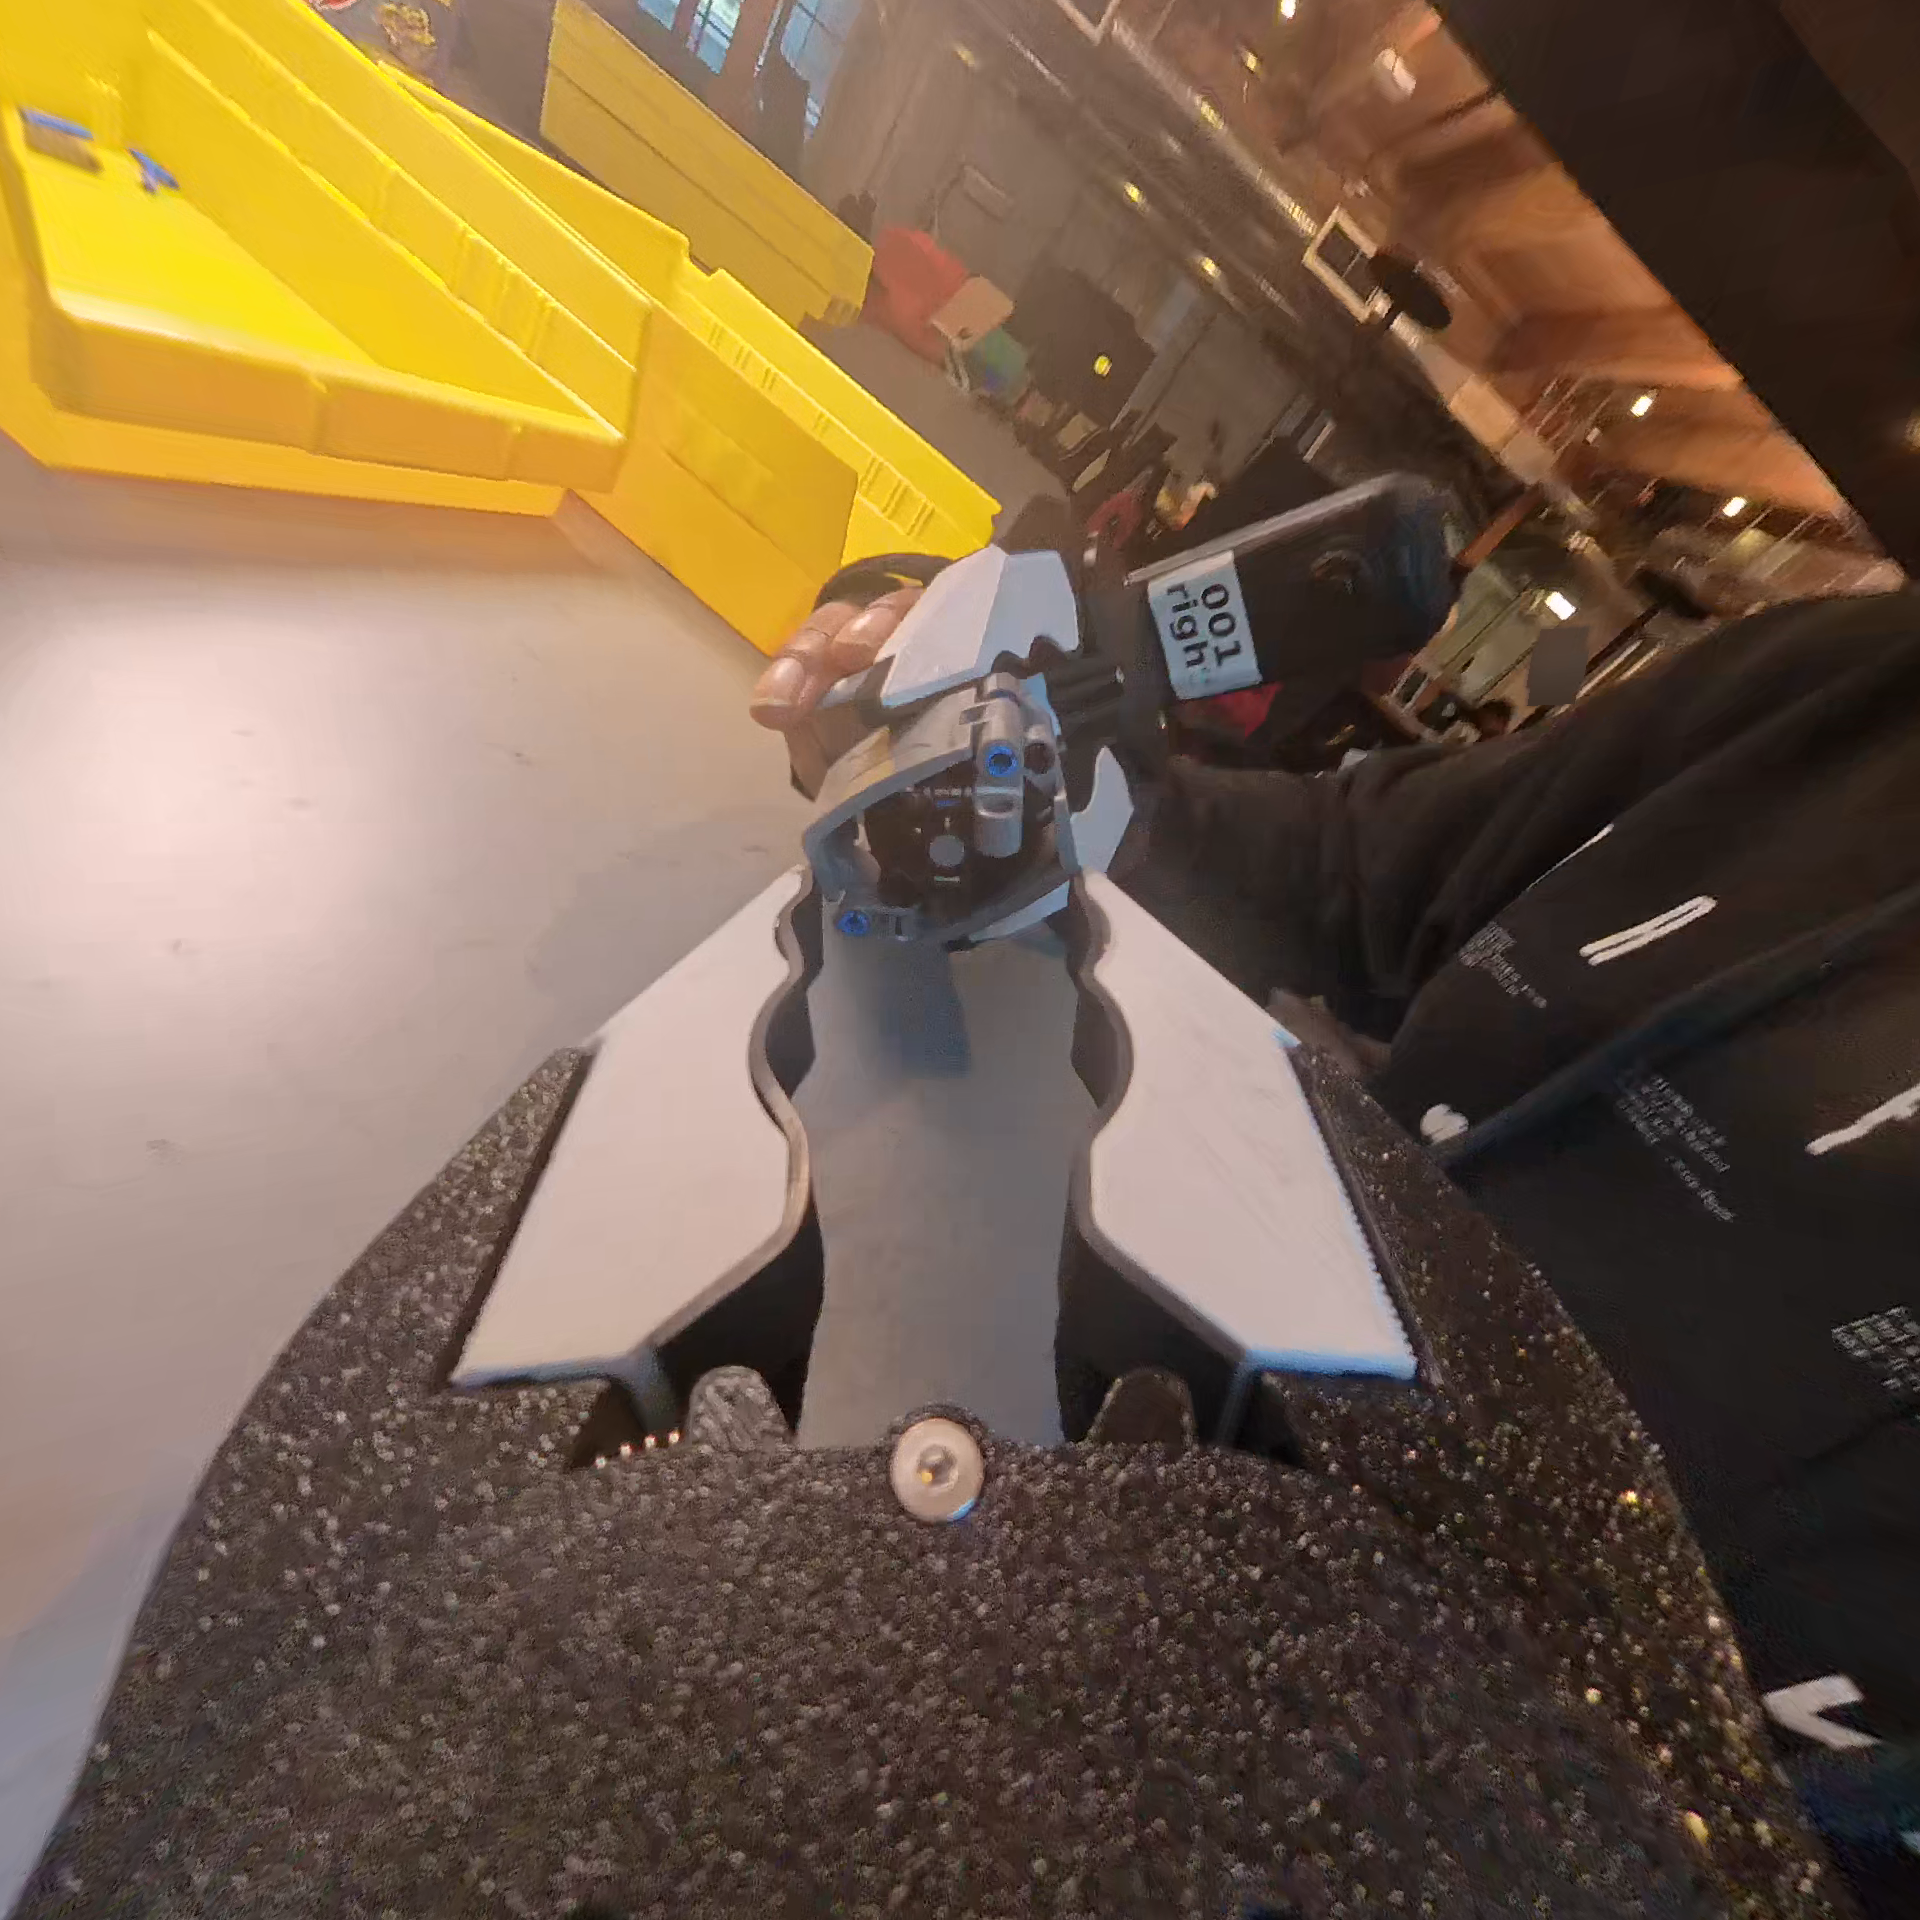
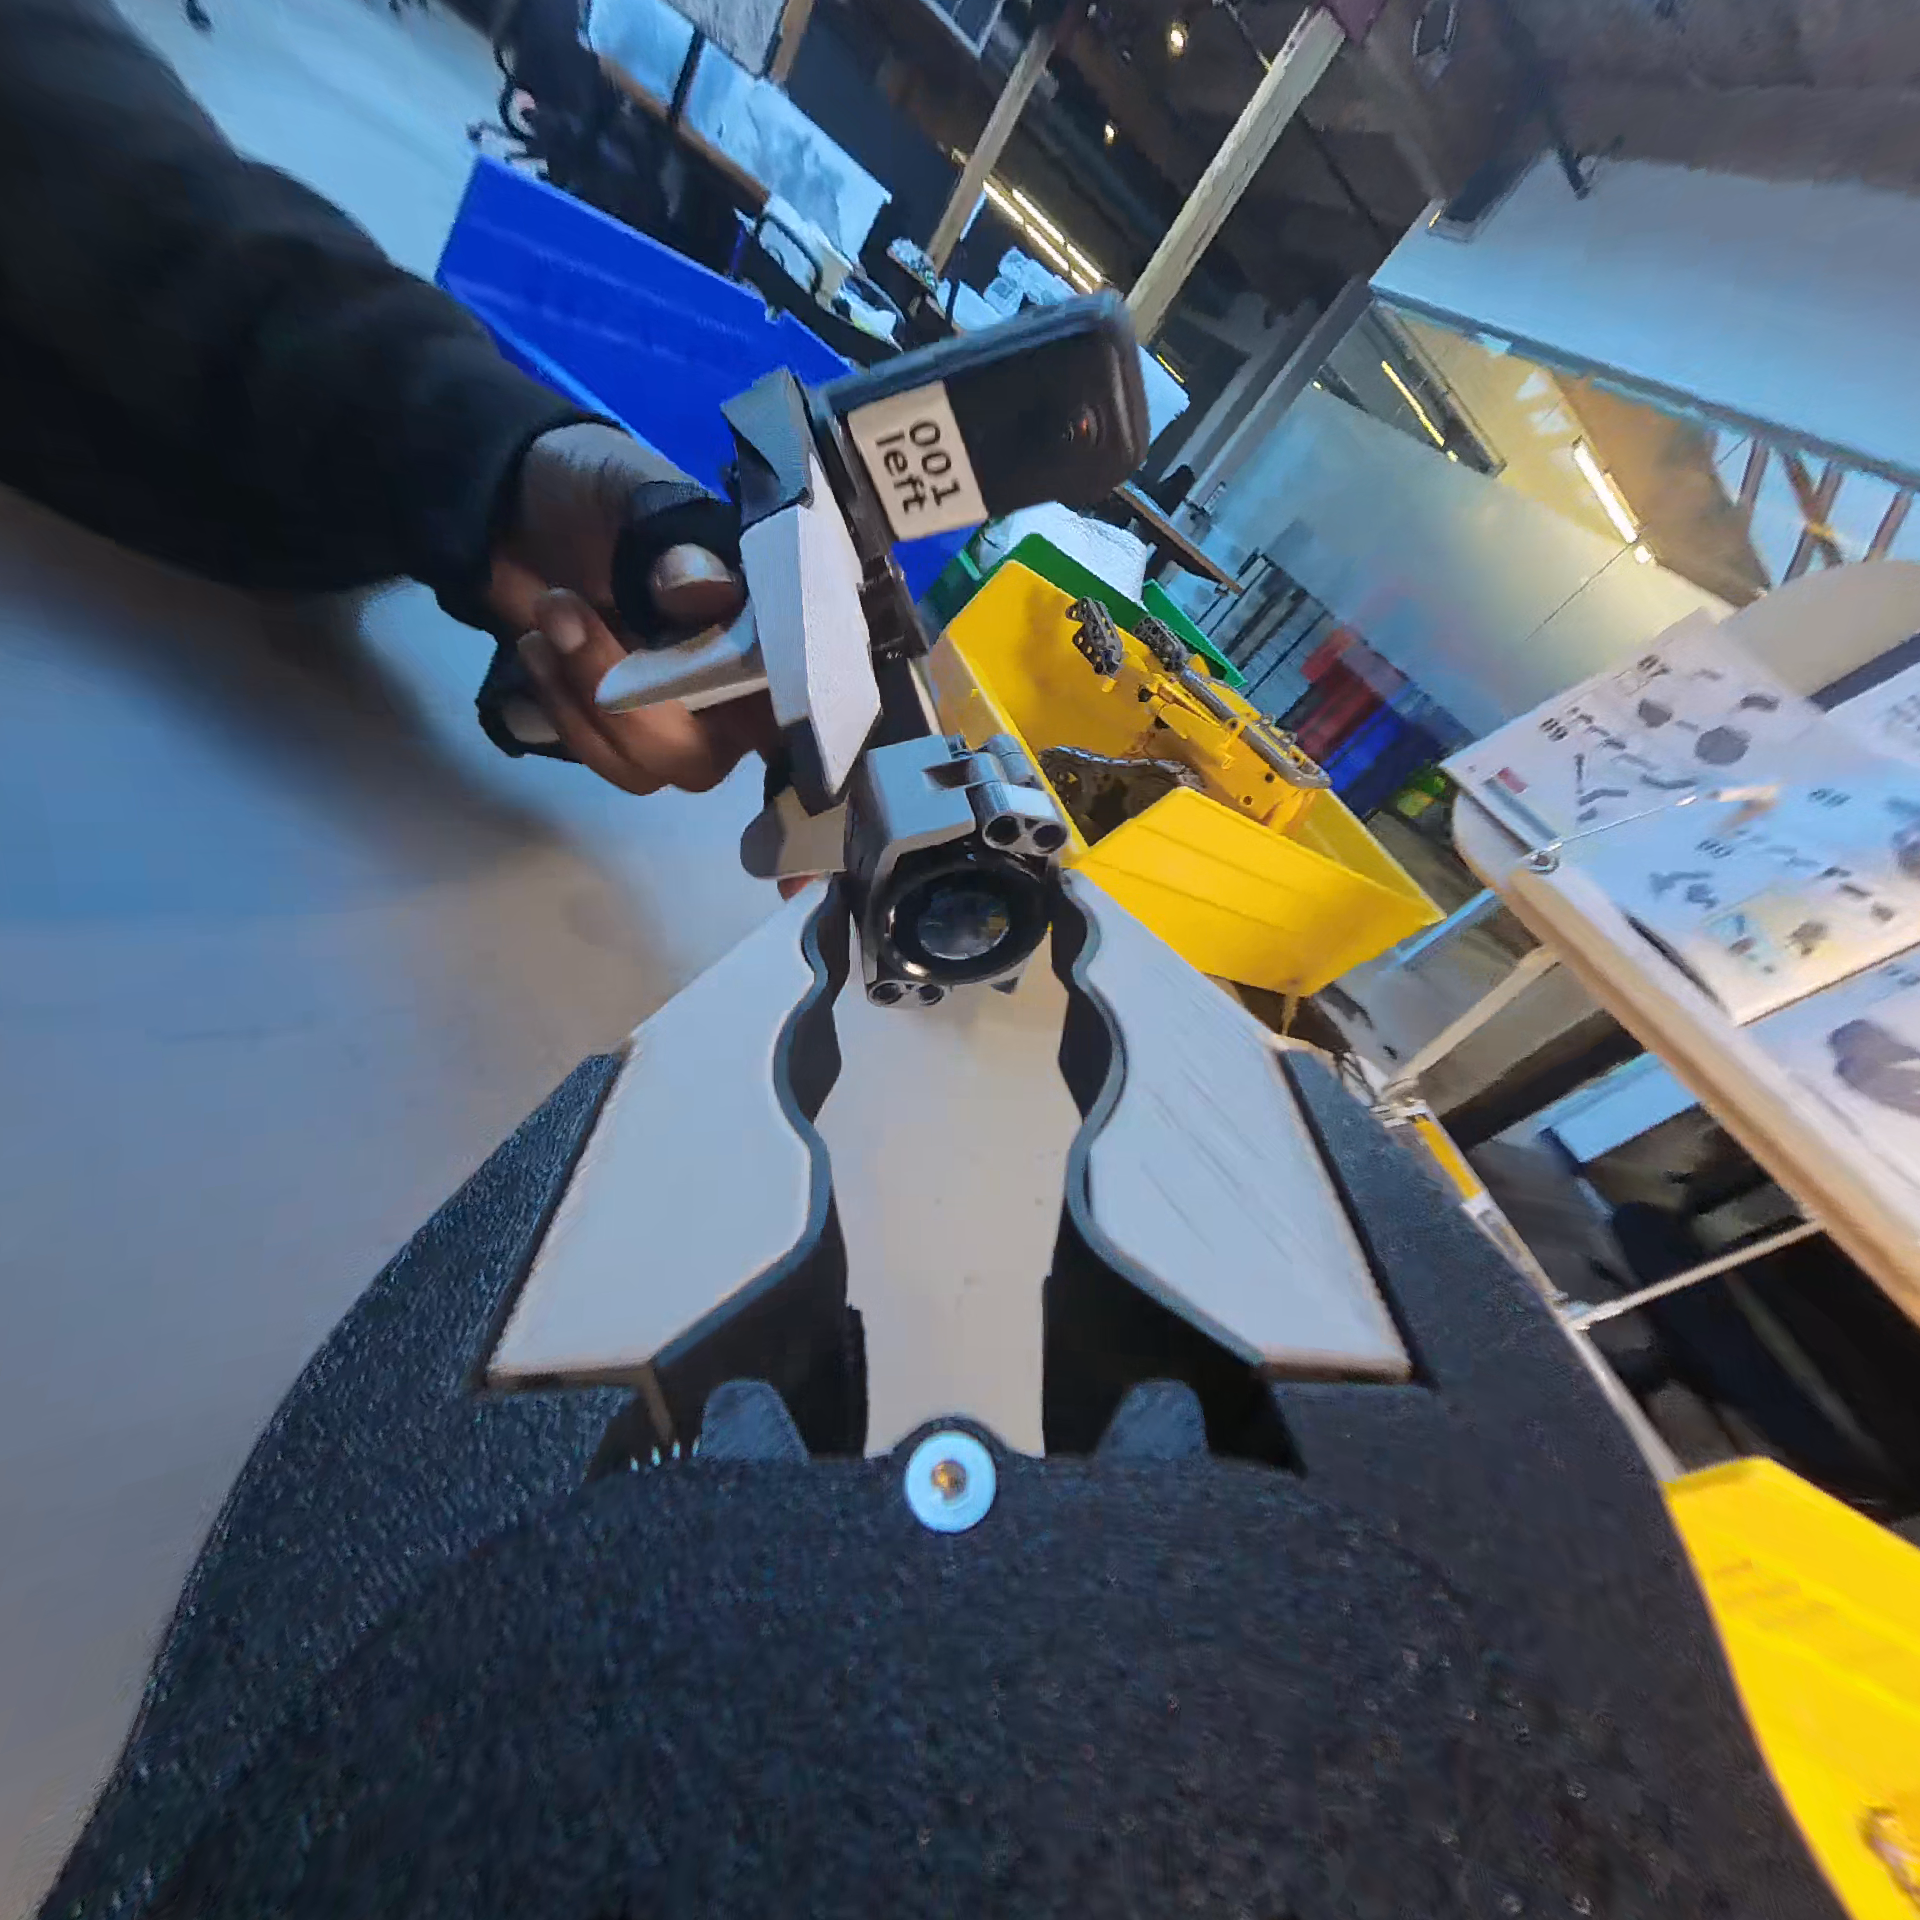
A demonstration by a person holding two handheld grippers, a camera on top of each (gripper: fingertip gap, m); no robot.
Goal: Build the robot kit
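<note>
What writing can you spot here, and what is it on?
White sticker on black camera: printed, not quoted here.
Second white sticker on the other camera: likewise.
Sheets on the stand: too small.
White print on black clothing: blurred.

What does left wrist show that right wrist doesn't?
Left wrist only: the open yellow trays with small blue pieces. Right wrist only: a yellow bin holding a yellow model, a blue bin, and open instruction pages. Both: the grey-and-black part held between the left claw and right claw, each closed on it.
</note>
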